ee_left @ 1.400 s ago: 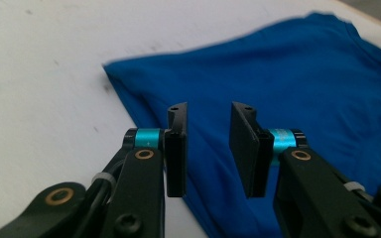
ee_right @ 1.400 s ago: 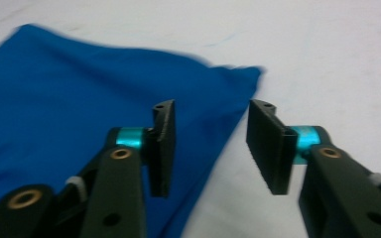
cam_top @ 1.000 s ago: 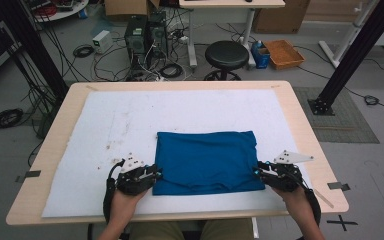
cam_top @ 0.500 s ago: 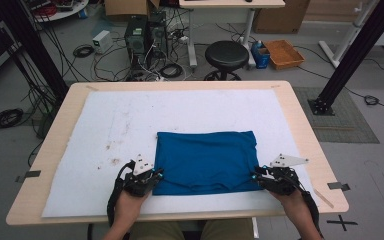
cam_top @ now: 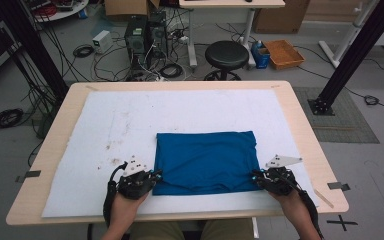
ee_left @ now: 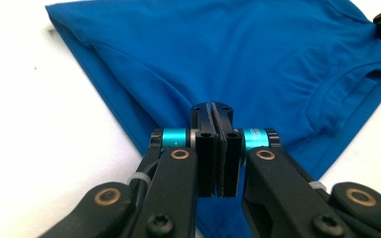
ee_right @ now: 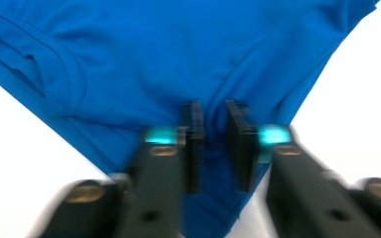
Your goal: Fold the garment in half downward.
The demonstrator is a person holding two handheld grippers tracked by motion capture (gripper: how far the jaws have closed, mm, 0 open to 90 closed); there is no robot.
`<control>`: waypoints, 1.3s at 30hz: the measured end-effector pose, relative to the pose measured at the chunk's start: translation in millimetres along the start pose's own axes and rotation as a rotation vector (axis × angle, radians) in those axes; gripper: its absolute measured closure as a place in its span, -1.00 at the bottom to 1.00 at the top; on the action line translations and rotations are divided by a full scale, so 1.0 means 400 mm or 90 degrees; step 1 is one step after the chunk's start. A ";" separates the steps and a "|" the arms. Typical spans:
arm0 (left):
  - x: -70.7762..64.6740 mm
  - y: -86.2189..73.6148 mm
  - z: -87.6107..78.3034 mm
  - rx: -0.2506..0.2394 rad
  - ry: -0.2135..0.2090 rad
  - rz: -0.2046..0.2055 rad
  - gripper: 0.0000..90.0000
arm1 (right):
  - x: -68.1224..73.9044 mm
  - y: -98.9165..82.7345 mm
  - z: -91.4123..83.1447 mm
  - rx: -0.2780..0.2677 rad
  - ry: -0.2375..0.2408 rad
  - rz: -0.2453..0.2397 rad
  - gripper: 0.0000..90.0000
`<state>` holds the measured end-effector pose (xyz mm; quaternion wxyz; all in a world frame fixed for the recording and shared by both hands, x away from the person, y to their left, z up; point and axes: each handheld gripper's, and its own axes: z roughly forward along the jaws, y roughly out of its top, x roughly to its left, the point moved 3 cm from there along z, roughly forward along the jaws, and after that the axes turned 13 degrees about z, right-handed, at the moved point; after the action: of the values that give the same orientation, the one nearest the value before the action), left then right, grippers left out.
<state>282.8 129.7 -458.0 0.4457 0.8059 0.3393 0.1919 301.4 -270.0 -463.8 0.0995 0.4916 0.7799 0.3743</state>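
Blue shirt [cam_top: 206,162], one, folded flat on the white mat [cam_top: 105,130], near edge. High view: my two hands low at its near corners, left gripper [cam_top: 152,176] and right gripper [cam_top: 256,176]. Left gripper view: jaws clamped on shirt's corner. Right gripper view: blurred, jaws just closing, fabric bunched between them.
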 end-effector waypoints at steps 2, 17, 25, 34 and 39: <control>0.000 0.004 -0.006 -0.012 -0.009 -0.013 0.97 | 0.004 0.003 -0.009 -0.010 0.000 -0.007 0.94; 0.015 -0.021 -0.014 -0.027 0.008 -0.027 0.31 | -0.005 -0.002 -0.037 -0.003 0.024 0.033 0.17; 0.084 0.022 -0.022 -0.149 0.040 0.036 -0.28 | -0.046 0.029 -0.073 -0.171 -0.045 0.028 -0.53; 0.125 0.014 -0.037 -0.204 0.039 0.079 -0.37 | -0.081 0.040 -0.086 -0.221 -0.079 0.013 -0.53; 0.138 0.011 -0.048 -0.208 0.064 0.070 -0.39 | -0.087 0.032 -0.100 -0.228 -0.091 0.028 -0.53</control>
<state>311.1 178.9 -443.5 0.5419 0.7295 0.2808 0.3088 306.7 -315.8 -434.3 0.2323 0.5083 0.6809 0.4734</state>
